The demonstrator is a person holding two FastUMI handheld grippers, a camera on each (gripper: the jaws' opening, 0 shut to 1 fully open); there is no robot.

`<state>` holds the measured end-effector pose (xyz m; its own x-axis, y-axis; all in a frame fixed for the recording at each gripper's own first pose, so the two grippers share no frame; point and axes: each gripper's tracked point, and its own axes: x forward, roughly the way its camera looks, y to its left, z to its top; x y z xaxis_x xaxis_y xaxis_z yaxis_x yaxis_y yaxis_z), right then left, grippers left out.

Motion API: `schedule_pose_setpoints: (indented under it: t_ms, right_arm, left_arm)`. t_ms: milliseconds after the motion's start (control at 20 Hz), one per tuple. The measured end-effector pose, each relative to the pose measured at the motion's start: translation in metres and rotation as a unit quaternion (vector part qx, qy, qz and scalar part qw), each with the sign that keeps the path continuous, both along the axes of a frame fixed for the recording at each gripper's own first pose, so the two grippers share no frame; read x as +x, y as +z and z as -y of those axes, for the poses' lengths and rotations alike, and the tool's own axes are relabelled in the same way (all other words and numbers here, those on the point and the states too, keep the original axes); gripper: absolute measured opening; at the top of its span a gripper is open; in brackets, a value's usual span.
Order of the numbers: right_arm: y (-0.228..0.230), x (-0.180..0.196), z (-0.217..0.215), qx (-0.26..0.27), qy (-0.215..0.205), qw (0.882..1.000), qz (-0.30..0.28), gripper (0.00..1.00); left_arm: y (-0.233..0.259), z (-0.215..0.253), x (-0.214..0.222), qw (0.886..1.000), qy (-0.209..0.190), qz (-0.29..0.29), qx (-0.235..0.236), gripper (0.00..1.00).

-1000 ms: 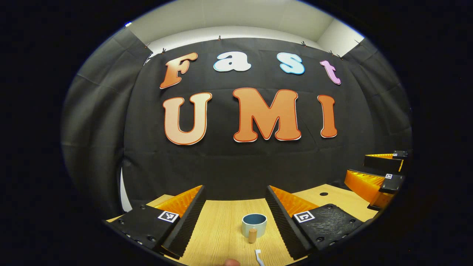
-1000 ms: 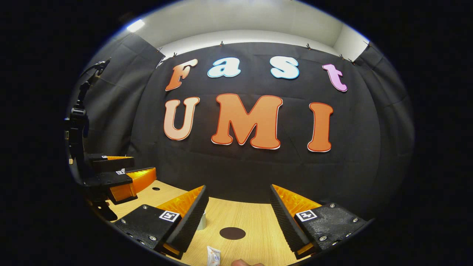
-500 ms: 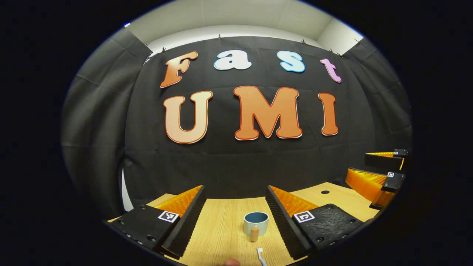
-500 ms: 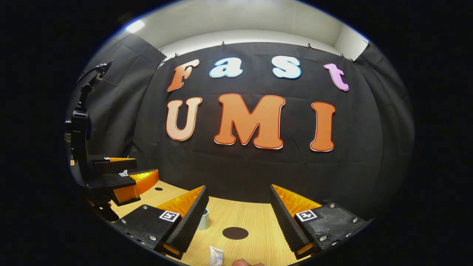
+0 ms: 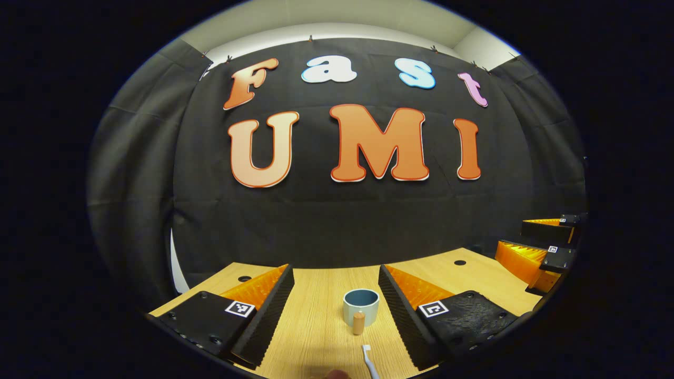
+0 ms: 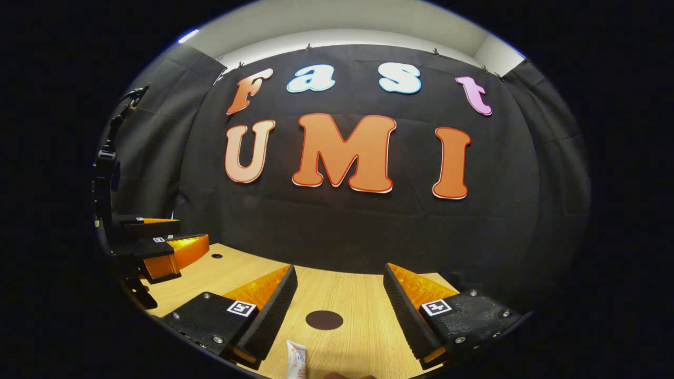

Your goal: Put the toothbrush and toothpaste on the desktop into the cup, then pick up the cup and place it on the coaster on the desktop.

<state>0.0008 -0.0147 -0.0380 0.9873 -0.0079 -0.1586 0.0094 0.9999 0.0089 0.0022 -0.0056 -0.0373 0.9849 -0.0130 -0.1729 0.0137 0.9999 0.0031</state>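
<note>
Task stands at its very start, nothing yet handled. In the left gripper view the left gripper (image 5: pixel 333 310) hangs low over the pale wood-grain desktop (image 5: pixel 316 326), jaws spread wide and empty. Between its fingers, farther off, stands the small round cup (image 5: pixel 361 306), pale outside and grey-blue inside, upright, with a short tan wooden peg-like handle (image 5: pixel 358 322) on its near side. Cup interior looks empty as far as the angle allows. Nearer the camera lies the white toothbrush (image 5: pixel 368 358), flat on the desktop, head toward the cup, apart from it; its handle runs out of sight at the bottom. In the right gripper view the right gripper (image 6: pixel 339 310) also has its jaws spread, holding nothing. Between its fingers lies the dark round flat coaster (image 6: pixel 324 319), bare. Just nearer, by the left-hand finger, lies the white toothpaste tube (image 6: pixel 296 366), flat on the wood, only its end visible. Judgement: all steps remain, toothbrush into cup, toothpaste into cup, then cup lifted across to coaster. Each gripper seems lined up with its own item for a first pick.
</note>
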Motion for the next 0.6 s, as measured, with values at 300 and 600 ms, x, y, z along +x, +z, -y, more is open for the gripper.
schedule_pose_setpoints:
  t_ms: [300, 600]
  right_arm:
    - [-0.034, -0.008, -0.007, 0.002, 0.015, 0.998, -0.060, 0.99]
    - [-0.081, -0.018, -0.022, 0.016, 0.040, 0.991, -0.127, 0.99]
  left_arm:
    - [-0.040, 0.010, -0.002, 0.996, -0.021, -0.090, -0.014, 0.97]
    - [-0.092, 0.023, -0.010, 0.982, -0.039, -0.181, -0.043, 0.97]
